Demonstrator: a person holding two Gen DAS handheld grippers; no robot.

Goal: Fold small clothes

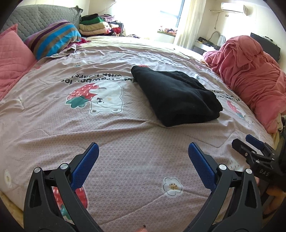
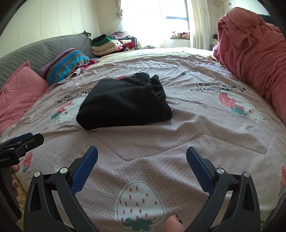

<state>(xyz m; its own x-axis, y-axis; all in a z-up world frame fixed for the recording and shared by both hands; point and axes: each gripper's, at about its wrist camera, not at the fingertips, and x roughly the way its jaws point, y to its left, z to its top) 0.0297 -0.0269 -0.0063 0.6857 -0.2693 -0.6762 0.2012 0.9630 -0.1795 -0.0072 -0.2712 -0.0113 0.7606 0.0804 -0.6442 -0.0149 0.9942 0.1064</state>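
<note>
Left gripper [image 1: 143, 153]: we hold it low over the bedspread, blue fingers [image 1: 85, 166] spread wide apart, nothing between them.

Right gripper [image 2: 142, 157]: ours too, fingers [image 2: 84, 169] spread wide with bare quilt in the gap.

Room just ahead of the fingers: on both sides we see flat pinkish bedspread [image 1: 125, 142], lightly creased, running from the fingertips up to the garment.

Black garment [image 1: 175, 96]: folded into a thick bundle, lying on the bedspread well apart from both grippers; ahead and a little right of our left fingers, ahead and a little left of our right fingers [image 2: 123, 105].

Garment edges: the left view shows a rounded folded edge facing us; the right view shows looser bunched folds at its far right corner.

Each gripper in the other view: the left view catches our right gripper at its right edge [image 1: 250, 148]; the right view catches the left one at its left edge [image 2: 23, 142].

Only in the right view: a large strawberry print [image 2: 139, 201] between our fingers.

Only in the left view: a bear print [image 1: 105, 101] left of the garment.

Right flank: a heaped red blanket [image 1: 253, 75] rises beside the garment's right.

Far left: pink pillow [image 1: 14, 58], striped pillow [image 1: 55, 37], grey headboard [image 1: 39, 17].

Far beyond: stacked clothes [image 1: 96, 25] under the bright window [image 1: 152, 12].
</note>
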